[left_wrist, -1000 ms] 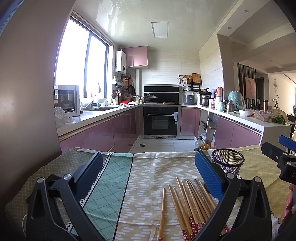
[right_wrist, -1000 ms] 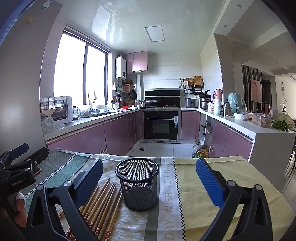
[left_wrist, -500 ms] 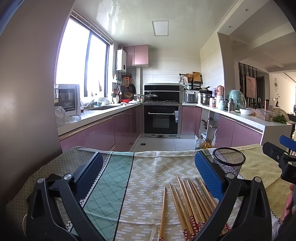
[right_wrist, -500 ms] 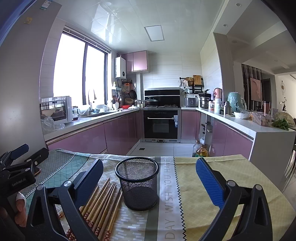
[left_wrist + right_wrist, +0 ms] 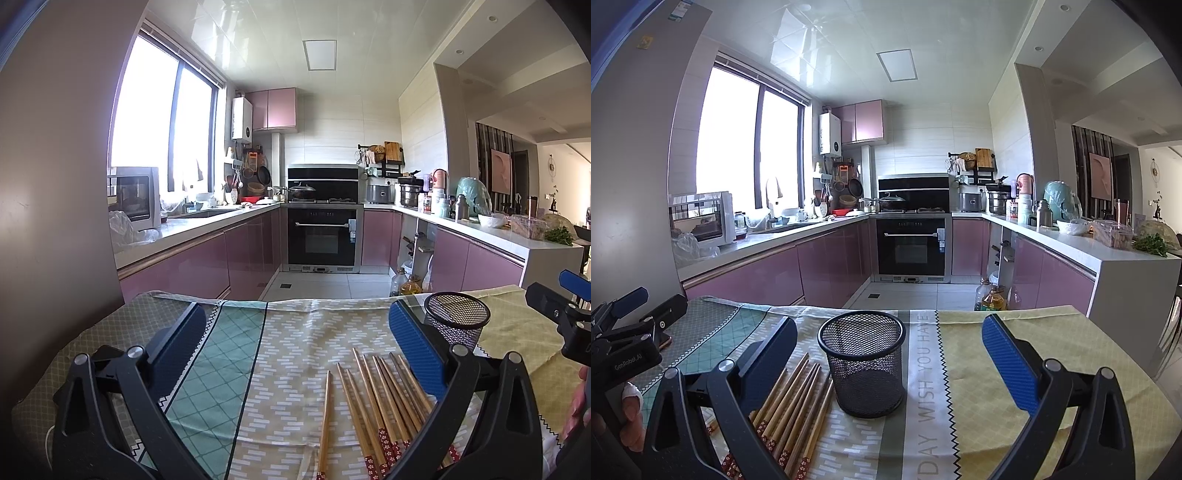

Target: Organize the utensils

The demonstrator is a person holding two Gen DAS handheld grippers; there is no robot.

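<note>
Chopsticks (image 5: 380,402) lay fanned on the patterned tablecloth (image 5: 295,343), narrow tips toward twelve o'clock and red flowered ends toward six, with one stick (image 5: 325,417) lying a little apart at their nine o'clock side. From my remote seat I read them as the utensils waiting to be sorted.

An empty black mesh holder (image 5: 862,363) stood upright just beside the bundle, at its three o'clock in the right wrist view. I judged it had been set that close so each stick would need only a short carry.

My left gripper (image 5: 295,347) hung above the cloth with its jaws spread wide and nothing between them. The loose stick and most of the fan lay between its blue pads (image 5: 415,354), toward five o'clock of the view, which suggested to me that it was lined up for a first pick.

My right gripper (image 5: 886,350) was likewise spread wide and empty, and the holder sat between its jaws, nearer the left one. I took this as readiness to steady the light mesh cup, which could tip.

None of the sticks was in the holder, so the sorting looked barely begun.

At eight o'clock in the right view, the person's hand (image 5: 629,413) gripped the left tool's handle.
</note>
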